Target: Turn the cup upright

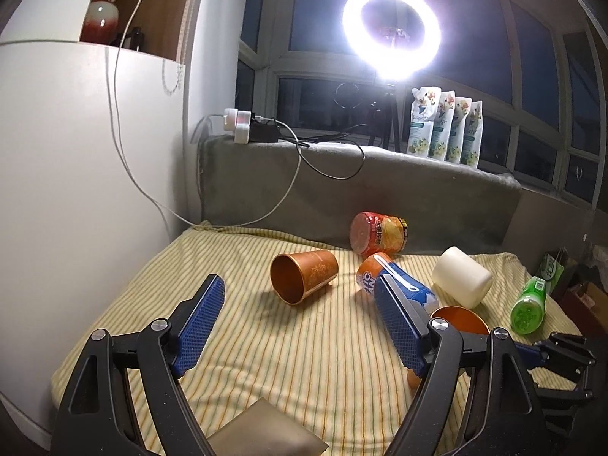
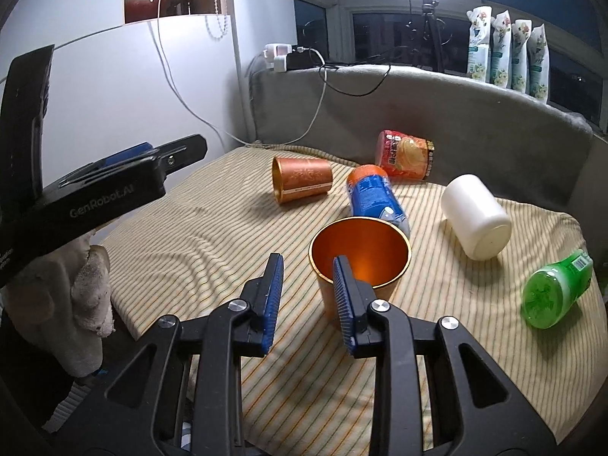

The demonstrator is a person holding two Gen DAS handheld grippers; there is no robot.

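Right wrist view: two copper-coloured metal cups on striped cushion [image 2: 212,228] — one upright [image 2: 361,254], one lying [image 2: 302,179]. Right gripper [image 2: 308,300] parted, empty; left gripper [image 1: 300,315] spread wide.

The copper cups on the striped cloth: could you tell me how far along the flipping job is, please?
Done: the near copper cup stands upright, mouth up, just ahead of the open right gripper, which grips nothing. In hand: nothing; the left gripper is open too, facing the far copper cup. Left: that cup lies on its side on the striped cloth.
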